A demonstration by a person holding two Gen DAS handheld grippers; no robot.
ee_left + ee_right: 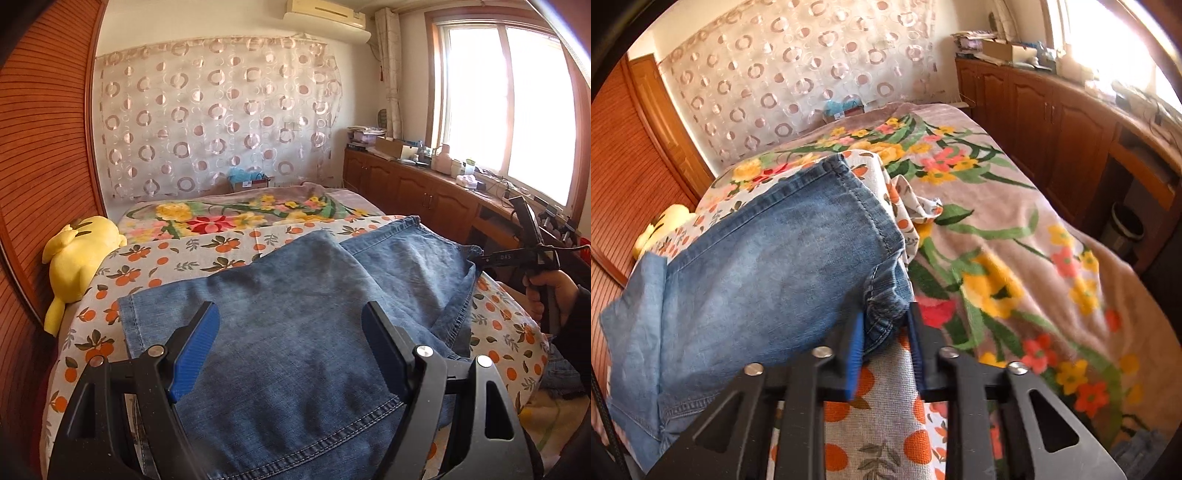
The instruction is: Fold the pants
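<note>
Step in hand: a fold of the pants [295, 295], which lie on the orange-print sheet [184, 258] w/ long axis running from the left gripper [291, 347] toward the flowered blanket [240, 214], hems at the blanket end. Your right gripper [886, 332] is pinched on a bunched denim edge nearest the blanket; left gripper hangs released above the denim, holding nothing. Next, by my read: clamp the left on the near edge, then carry both edges across evenly.

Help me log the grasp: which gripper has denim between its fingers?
The right gripper, closed on the jeans' bunched edge; the left gripper is open above them.
</note>
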